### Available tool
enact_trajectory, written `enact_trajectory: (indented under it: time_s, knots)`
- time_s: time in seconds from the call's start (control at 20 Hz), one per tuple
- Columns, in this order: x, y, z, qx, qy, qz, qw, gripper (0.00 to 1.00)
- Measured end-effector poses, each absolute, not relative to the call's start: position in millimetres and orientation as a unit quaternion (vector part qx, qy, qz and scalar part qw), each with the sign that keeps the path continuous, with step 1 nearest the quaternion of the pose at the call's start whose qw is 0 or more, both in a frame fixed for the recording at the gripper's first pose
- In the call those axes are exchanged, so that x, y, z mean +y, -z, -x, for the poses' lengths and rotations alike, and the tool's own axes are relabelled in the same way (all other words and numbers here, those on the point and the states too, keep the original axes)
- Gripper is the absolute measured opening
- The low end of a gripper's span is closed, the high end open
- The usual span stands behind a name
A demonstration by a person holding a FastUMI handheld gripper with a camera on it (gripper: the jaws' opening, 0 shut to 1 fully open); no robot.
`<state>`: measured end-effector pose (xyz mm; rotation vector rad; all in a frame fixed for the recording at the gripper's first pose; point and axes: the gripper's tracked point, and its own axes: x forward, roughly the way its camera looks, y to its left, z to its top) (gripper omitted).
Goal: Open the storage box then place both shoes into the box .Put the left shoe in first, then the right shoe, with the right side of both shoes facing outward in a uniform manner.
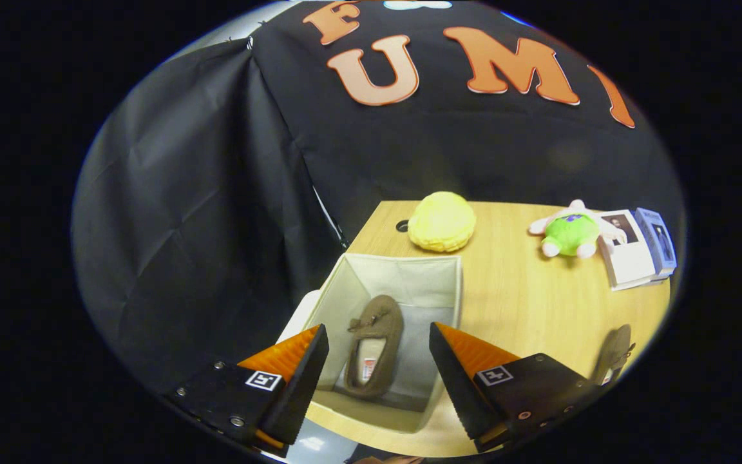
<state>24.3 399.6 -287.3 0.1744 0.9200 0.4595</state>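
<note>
Gripper view, gripper point(379, 361) wide open, empty, above box point(438, 283)

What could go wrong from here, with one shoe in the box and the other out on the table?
1. The second shoe lies off beside the open tongs, near the table edge; a clumsy grab might push it off.
2. The first shoe lies across the floor of the box; the second may land on it or face the wrong way.
</note>
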Motion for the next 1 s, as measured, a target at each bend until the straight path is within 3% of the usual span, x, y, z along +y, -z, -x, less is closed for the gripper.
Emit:
enact_trajectory:
  time_s: [0.4, 1.0]
  knots:
    - [246.5, 299.8, -13.9, 0.395, -0.141, -0.032, 0.907, 0.95]
    - [14.7, 404.9, 45.0, 0.46, 0.025, 0.015, 0.887, 0.96]
